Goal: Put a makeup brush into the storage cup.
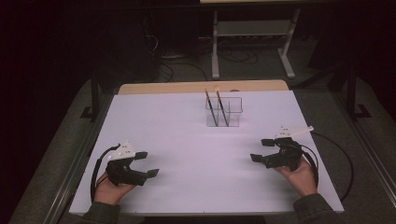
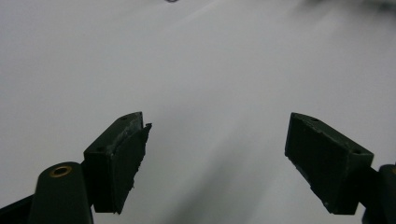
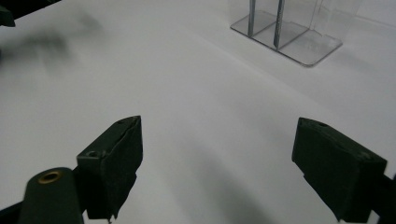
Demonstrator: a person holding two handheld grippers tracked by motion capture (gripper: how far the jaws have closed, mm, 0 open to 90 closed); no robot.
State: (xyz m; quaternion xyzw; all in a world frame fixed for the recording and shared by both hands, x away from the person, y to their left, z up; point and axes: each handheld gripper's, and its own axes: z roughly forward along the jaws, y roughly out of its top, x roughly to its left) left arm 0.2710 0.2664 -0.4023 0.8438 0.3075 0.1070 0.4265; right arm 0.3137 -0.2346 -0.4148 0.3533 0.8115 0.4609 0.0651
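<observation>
From the high view, we see a white table [image 1: 187,154] with a wooden strip along its far edge. The left hand-held gripper [image 1: 148,163] sits near the front left corner, held from below by a hand [image 1: 109,189] that comes in from the bottom. Its jaws are wide apart and point to the right, toward the middle of the table. The right hand-held gripper [image 1: 261,150] sits near the front right side, held by the other hand [image 1: 299,177]. Its jaws are wide apart too, and they point left. Both hold nothing. The two are well apart, with a big bare stretch of table between them. Far back in the middle stands a clear holder [image 1: 224,112] with two thin sticks [image 1: 215,107] leaning in it. It is well away from both and near the far edge. The floor around the table is dark.

In the left gripper view, we see two black jaws standing wide, one at each side. Between them is only blurry white table [image 2: 196,93].

In the right gripper view, the black jaws stand wide again, over plain white table [image 3: 187,116]. The clear holder [image 3: 299,42] is far ahead to the upper right, with the bottoms of the two sticks [image 3: 279,23] standing in it. There is lots of open room before it.
</observation>
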